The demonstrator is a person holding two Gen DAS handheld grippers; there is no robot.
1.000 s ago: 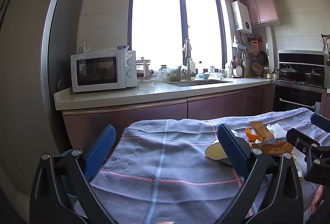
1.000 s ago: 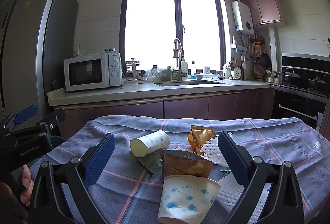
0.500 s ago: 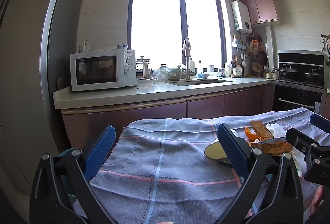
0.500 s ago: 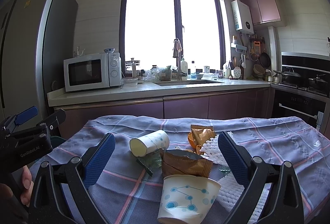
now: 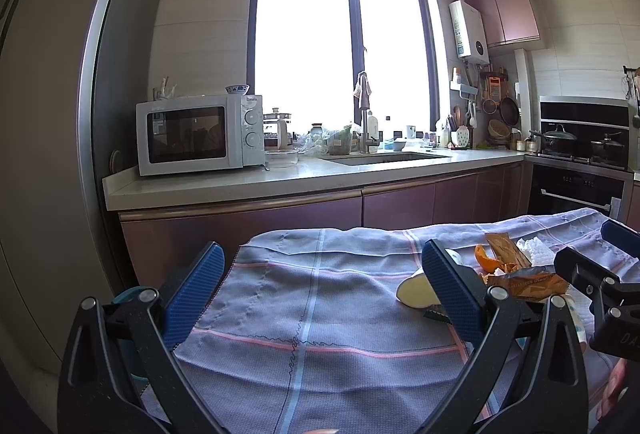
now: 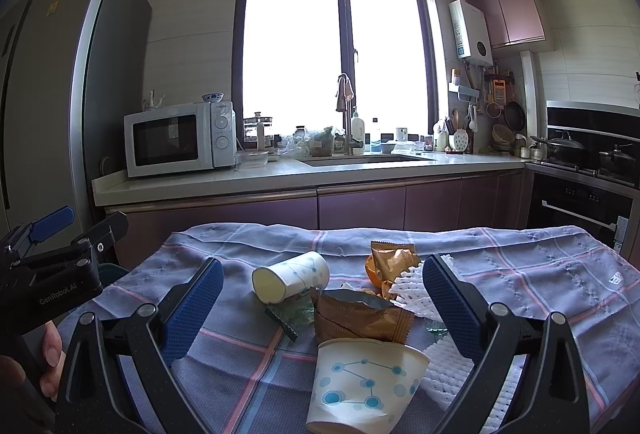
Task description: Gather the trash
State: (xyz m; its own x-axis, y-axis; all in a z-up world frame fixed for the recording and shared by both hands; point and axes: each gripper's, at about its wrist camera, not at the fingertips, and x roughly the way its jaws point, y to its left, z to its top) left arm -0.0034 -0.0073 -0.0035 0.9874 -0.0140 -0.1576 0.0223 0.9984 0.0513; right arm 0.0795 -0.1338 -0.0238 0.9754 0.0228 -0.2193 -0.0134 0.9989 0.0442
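Trash lies on a table under a purple-grey checked cloth. A tipped paper cup lies with its mouth to the left; a second dotted paper cup sits at the near edge. Between them are a brown wrapper, a gold wrapper, orange peel, a green wrapper and white foam netting. My right gripper hangs open above this pile, holding nothing. My left gripper is open over bare cloth, left of the tipped cup and brown wrapper.
A teal round rim shows below the table's left edge. Beyond the table runs a counter with a microwave and a sink. A tall fridge stands left, an oven and stove right.
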